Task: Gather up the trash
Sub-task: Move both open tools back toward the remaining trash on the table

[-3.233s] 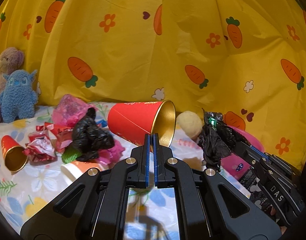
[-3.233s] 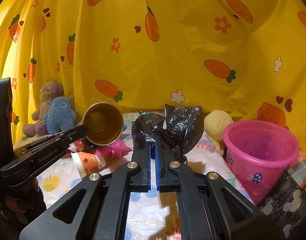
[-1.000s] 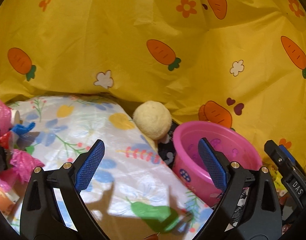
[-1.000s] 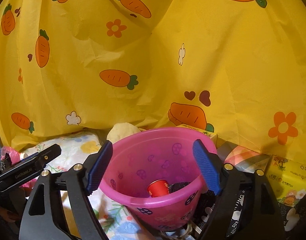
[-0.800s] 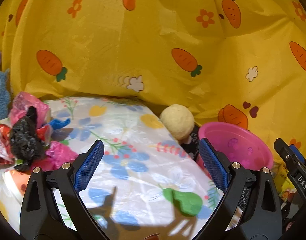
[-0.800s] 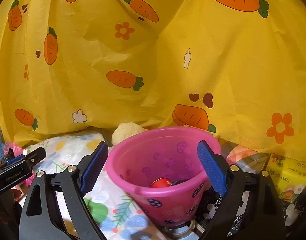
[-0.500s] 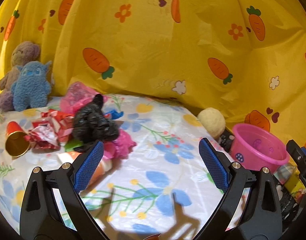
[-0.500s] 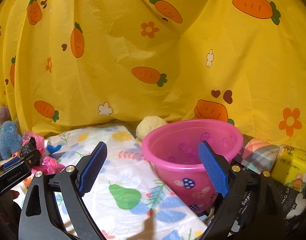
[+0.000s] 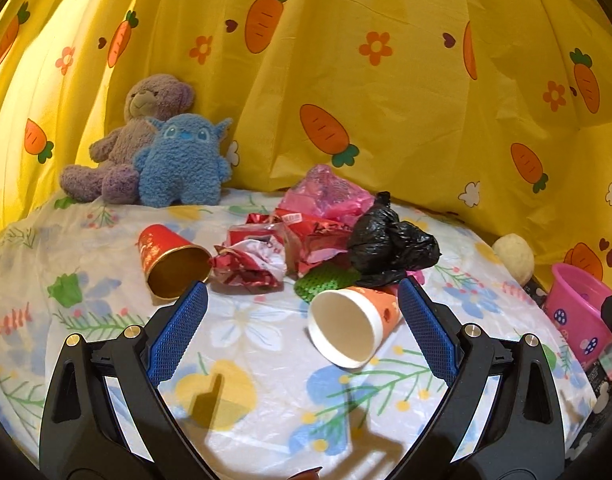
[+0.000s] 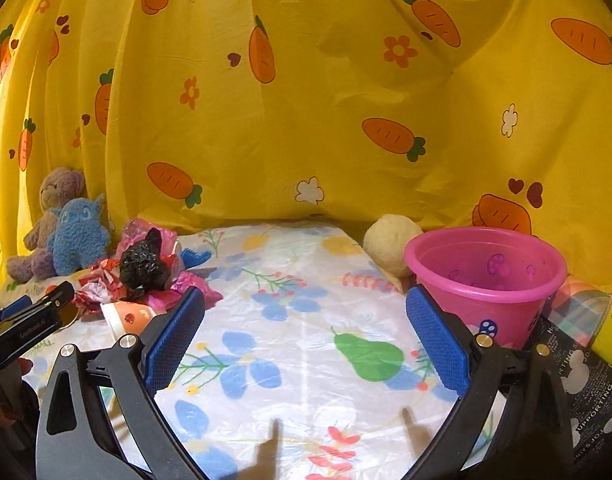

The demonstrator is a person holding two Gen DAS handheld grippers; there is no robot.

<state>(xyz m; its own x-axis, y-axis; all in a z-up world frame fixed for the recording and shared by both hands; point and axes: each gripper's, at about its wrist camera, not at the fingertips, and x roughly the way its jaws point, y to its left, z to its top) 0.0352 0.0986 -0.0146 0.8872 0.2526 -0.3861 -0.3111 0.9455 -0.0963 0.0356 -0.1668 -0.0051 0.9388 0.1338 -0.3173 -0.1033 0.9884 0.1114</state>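
Observation:
A trash pile lies on the floral sheet: an orange-and-white paper cup (image 9: 351, 330) on its side, a red cup (image 9: 170, 262), crumpled red wrappers (image 9: 262, 252), a black bag (image 9: 391, 242) and pink plastic (image 9: 325, 190). My left gripper (image 9: 302, 334) is open and empty, facing the pile just short of the paper cup. The pink bucket (image 10: 485, 276) stands at the right; it also shows in the left wrist view (image 9: 577, 304). My right gripper (image 10: 304, 340) is open and empty, left of the bucket. The pile also shows in the right wrist view (image 10: 142, 268).
A purple teddy bear (image 9: 134, 136) and a blue plush toy (image 9: 182, 160) sit at the back left against the yellow carrot curtain (image 9: 345, 80). A cream ball (image 10: 387, 246) lies beside the bucket. Patterned packages (image 10: 585, 344) lie right of the bucket.
Both grippers opened and released the red cup and black bag, which showed inside the bucket. Both then swung left; the left now faces the trash pile, the right has drawn back from the bucket.

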